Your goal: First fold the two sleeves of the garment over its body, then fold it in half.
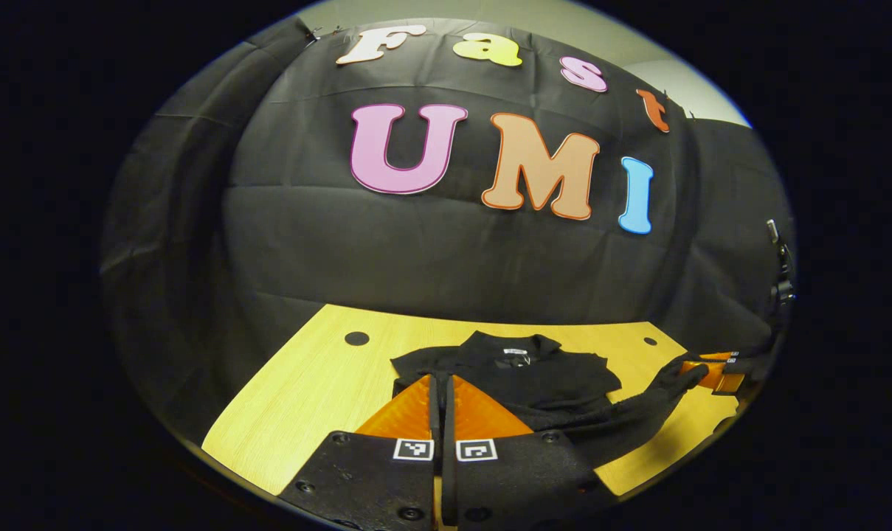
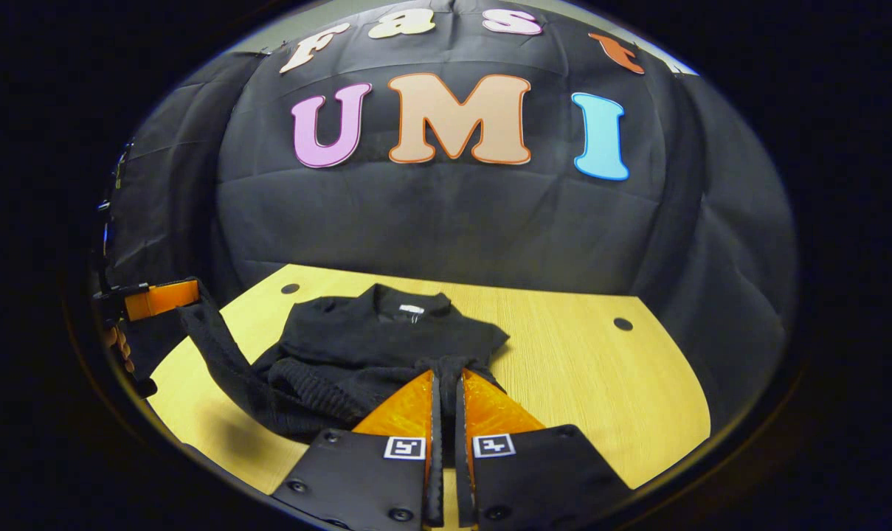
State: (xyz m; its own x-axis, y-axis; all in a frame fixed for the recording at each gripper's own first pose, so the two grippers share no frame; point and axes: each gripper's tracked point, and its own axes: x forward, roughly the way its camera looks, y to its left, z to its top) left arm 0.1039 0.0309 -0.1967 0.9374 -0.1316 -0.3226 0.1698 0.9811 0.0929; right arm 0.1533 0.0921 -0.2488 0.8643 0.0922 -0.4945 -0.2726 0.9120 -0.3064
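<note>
A black garment lies on the wooden table, its collar and white label at the far end. My left gripper is shut on the near edge of the garment, with cloth pinched between its fingers. The right gripper holds the same edge off to the right, lifted above the table. In the right gripper view the garment sags in a band from the left gripper down to the right gripper, which is shut on the cloth. The lifted edge hangs over the garment's body.
The table has round dark holes near its far corners. Black cloth walls close in the back and sides. A hand holds the left gripper at the table's left edge.
</note>
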